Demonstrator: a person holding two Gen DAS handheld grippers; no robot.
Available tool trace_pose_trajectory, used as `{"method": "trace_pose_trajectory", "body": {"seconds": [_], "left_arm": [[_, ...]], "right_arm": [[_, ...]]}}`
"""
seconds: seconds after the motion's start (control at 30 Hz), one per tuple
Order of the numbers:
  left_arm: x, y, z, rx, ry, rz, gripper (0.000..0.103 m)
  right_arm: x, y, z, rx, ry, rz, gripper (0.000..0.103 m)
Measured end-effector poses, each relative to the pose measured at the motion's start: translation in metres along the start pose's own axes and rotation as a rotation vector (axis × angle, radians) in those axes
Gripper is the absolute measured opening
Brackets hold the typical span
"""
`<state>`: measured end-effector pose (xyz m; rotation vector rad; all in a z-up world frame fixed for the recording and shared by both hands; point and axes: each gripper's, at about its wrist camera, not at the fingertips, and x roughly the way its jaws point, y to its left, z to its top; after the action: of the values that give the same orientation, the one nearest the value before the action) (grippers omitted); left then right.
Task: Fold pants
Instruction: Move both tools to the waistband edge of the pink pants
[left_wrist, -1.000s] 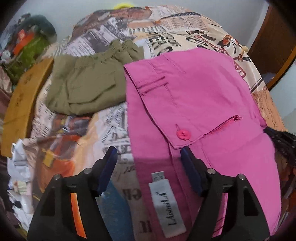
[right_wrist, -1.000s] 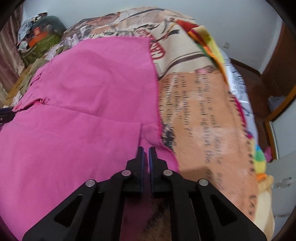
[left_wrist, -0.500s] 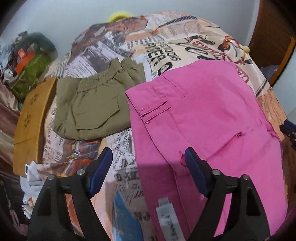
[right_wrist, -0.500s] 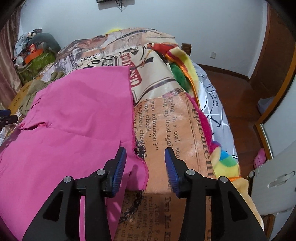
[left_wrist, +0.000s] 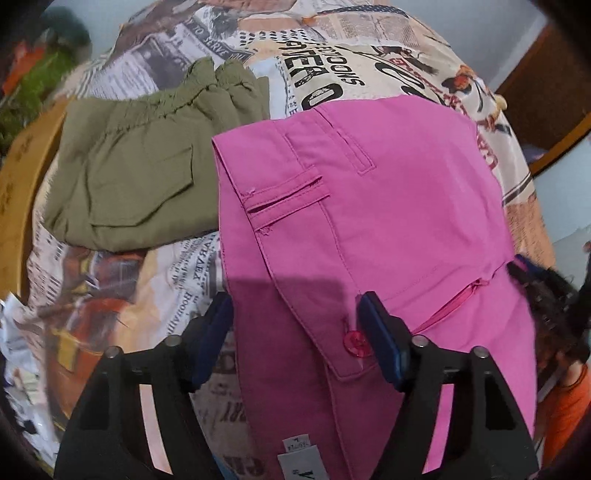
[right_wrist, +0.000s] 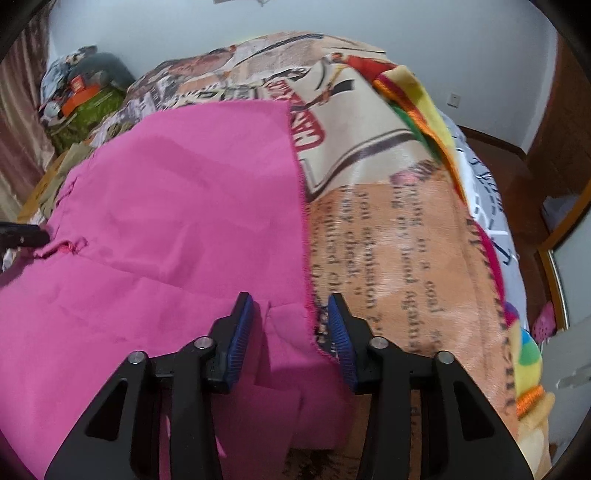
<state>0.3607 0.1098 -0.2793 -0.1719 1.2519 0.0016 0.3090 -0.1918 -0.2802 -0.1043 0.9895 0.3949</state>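
Pink pants (left_wrist: 388, 221) lie flat on the bed, with the waistband, a pink button (left_wrist: 355, 342) and the zipper toward me in the left wrist view. My left gripper (left_wrist: 295, 325) hovers over the waistband corner. Its jaws are closing with the pink cloth between them, and the pads do not press on it. In the right wrist view the leg end of the pink pants (right_wrist: 177, 229) spreads out to the left. My right gripper (right_wrist: 290, 326) straddles the frayed hem edge. Its jaws are closing too, and they stand apart from the cloth.
Folded olive-green shorts (left_wrist: 136, 184) lie left of the pink pants. A newspaper-print blanket (right_wrist: 388, 236) covers the bed, and its right edge drops to a wooden floor (right_wrist: 491, 155). A wooden board (left_wrist: 18, 206) and clutter sit at the far left. An orange sleeve (left_wrist: 565, 406) shows at the right.
My right gripper was shut on the pink hem a second ago, then let go and opened; now its gap is narrower. My left gripper shifted over the waistband and its gap has narrowed.
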Motion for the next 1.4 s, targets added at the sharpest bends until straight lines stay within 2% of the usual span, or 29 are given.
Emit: {"method": "trace_pose_trajectory", "body": {"seconds": [0.07,0.1,0.13,0.17,0.2,0.27,0.3,0.37,0.43,0.57,0.7,0.83,0.93,1.0,1.07,1.13,1.2,1.3,1.4], "left_arm": [[0.002,0.0,0.0,-0.01,0.004,-0.009,0.059],[0.002,0.0,-0.001,-0.013,0.003,-0.013,0.056],[0.003,-0.001,-0.001,-0.012,0.0,-0.02,0.044],[0.003,-0.003,-0.001,-0.004,0.0,-0.045,0.04],[0.003,-0.005,0.0,0.009,-0.004,-0.023,0.039],[0.006,-0.018,-0.001,0.078,-0.032,0.106,0.036],[0.008,-0.022,-0.001,0.105,-0.039,0.137,0.034],[0.013,-0.031,-0.002,0.156,-0.05,0.203,0.034],[0.014,-0.033,-0.003,0.171,-0.055,0.223,0.034],[0.015,-0.027,-0.004,0.156,-0.054,0.218,0.037],[0.014,-0.018,-0.001,0.162,-0.068,0.225,0.052],[0.002,-0.004,-0.001,0.12,-0.081,0.21,0.053],[-0.016,0.007,-0.002,0.11,-0.108,0.218,0.053],[-0.03,0.013,-0.001,0.101,-0.128,0.22,0.054],[-0.045,0.019,0.003,0.097,-0.16,0.22,0.058],[-0.059,0.023,0.005,0.099,-0.199,0.225,0.066],[-0.071,0.026,0.013,0.111,-0.233,0.224,0.072],[-0.085,0.032,0.021,0.106,-0.289,0.23,0.081],[-0.09,0.036,0.035,0.097,-0.311,0.216,0.085]], "right_arm": [[0.002,0.002,-0.001,-0.006,0.003,-0.001,0.021],[0.002,0.001,-0.001,-0.006,0.007,0.002,0.014],[0.003,0.0,-0.001,-0.004,0.011,0.0,0.01],[0.003,-0.001,-0.001,-0.003,0.011,-0.003,0.008],[0.003,-0.001,-0.002,-0.007,0.014,-0.008,0.006],[0.003,-0.001,-0.003,-0.027,0.015,-0.03,0.005],[0.003,0.001,-0.004,-0.039,0.017,-0.041,0.004],[0.004,0.005,-0.007,-0.066,0.02,-0.07,0.004],[0.005,0.008,-0.007,-0.081,0.025,-0.087,0.004],[0.008,0.01,-0.006,-0.097,0.041,-0.105,0.004],[0.007,0.009,0.0,-0.077,0.064,-0.096,0.004],[-0.005,0.011,0.003,-0.074,0.075,-0.127,0.006],[-0.025,0.012,0.007,-0.08,0.039,-0.131,0.014],[-0.04,0.015,0.012,-0.08,-0.004,-0.134,0.032],[-0.058,0.018,0.02,-0.085,-0.066,-0.129,0.041],[-0.071,0.021,0.027,-0.093,-0.112,-0.127,0.047],[-0.081,0.025,0.035,-0.1,-0.152,-0.125,0.058],[-0.091,0.03,0.048,-0.111,-0.211,-0.112,0.061],[-0.091,0.033,0.059,-0.105,-0.237,-0.097,0.065]]}}
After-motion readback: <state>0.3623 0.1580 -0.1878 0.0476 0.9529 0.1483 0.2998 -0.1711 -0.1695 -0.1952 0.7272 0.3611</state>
